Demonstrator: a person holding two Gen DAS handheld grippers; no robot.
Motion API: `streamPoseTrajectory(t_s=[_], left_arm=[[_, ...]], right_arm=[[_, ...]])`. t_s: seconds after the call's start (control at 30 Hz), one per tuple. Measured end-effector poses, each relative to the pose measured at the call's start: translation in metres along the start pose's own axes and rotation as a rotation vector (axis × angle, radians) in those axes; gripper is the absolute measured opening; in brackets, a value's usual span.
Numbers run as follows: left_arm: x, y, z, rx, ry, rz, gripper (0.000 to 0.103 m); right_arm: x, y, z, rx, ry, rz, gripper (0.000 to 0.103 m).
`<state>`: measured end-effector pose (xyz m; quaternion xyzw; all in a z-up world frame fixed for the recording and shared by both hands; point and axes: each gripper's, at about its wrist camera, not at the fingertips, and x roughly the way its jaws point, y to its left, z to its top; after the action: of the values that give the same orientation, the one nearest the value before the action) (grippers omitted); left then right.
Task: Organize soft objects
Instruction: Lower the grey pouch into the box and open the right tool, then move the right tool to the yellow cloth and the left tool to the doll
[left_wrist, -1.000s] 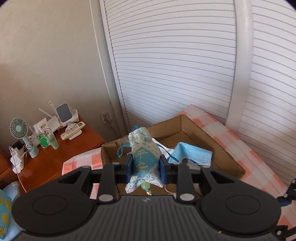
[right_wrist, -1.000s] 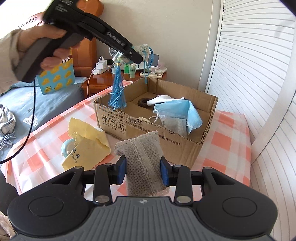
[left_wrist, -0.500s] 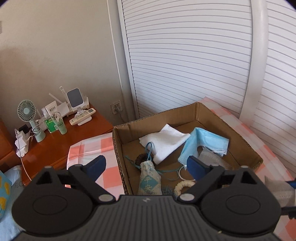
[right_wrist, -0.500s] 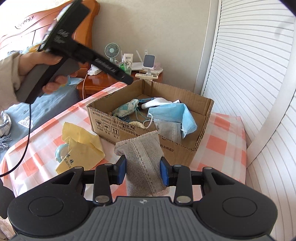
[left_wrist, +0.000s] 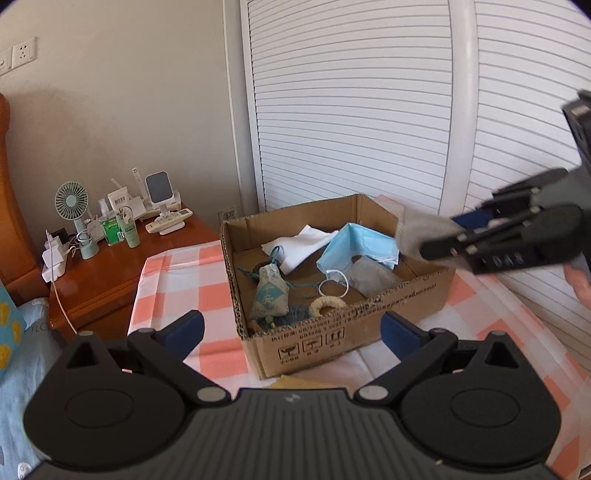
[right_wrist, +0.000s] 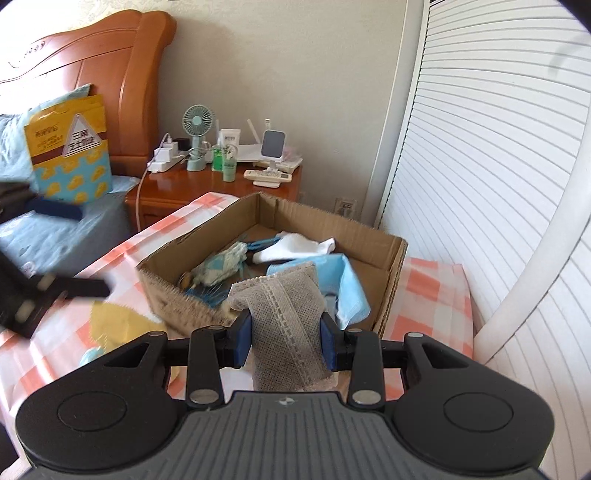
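Grey pouch (right_wrist: 286, 325) clamped in right gripper (right_wrist: 286, 338) — left gripper (left_wrist: 291, 330) opening, empty.

I see the cardboard box (left_wrist: 343, 325) standing on the surface (left_wrist: 177, 280), close to its far edge, near the shutter doors (left_wrist: 351, 110). In the box, the sachet (left_wrist: 267, 295) lies by the left wall and the folded cloth (left_wrist: 299, 245) towards the far wall. The face mask (left_wrist: 356, 247) is right of the cloth, and the pouch (left_wrist: 371, 280) lies just before the mask. The ring (left_wrist: 327, 304) lies by the near wall. Left of the surface stands the nightstand (left_wrist: 110, 273), with the fan (left_wrist: 72, 201) on it. My left gripper (left_wrist: 291, 332) is before the box, its jaws opening with nothing between them. My right gripper (right_wrist: 286, 339) holds the sack (right_wrist: 286, 325) over the box's near right corner.
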<state>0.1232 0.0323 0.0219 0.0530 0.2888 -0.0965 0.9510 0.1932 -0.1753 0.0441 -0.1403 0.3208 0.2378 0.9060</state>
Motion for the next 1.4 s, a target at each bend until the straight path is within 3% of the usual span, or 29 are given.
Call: streamPoseTrajectory(t_s=[0.4, 0.47, 0.57, 0.63, 0.87, 1.13, 1.4], left_arm=[[0.000, 0.010, -0.037, -0.059, 0.065, 0.032, 0.101], [0.002, 0.014, -0.040, -0.071, 0.071, 0.026, 0.101], [0.004, 0.018, -0.043, -0.076, 0.085, 0.037, 0.101], [0.005, 0.020, -0.047, -0.075, 0.095, 0.041, 0.101], [-0.003, 0.024, -0.058, -0.069, 0.128, 0.060, 0.101], [-0.022, 0.017, -0.069, -0.050, 0.146, 0.060, 0.101], [-0.032, 0.010, -0.082, -0.025, 0.162, 0.042, 0.101]], right_arm=[[0.097, -0.050, 0.072, 0.079, 0.036, -0.117, 0.042], [0.111, -0.058, 0.081, 0.092, 0.036, -0.141, 0.050], [0.128, -0.068, 0.089, 0.134, 0.044, -0.185, 0.097], [0.132, -0.071, 0.088, 0.163, 0.043, -0.194, 0.102], [0.112, -0.055, 0.071, 0.164, 0.032, -0.201, 0.103], [0.058, -0.019, 0.053, 0.167, -0.004, -0.130, 0.103], [0.020, 0.022, 0.011, 0.176, 0.006, -0.059, 0.103]])
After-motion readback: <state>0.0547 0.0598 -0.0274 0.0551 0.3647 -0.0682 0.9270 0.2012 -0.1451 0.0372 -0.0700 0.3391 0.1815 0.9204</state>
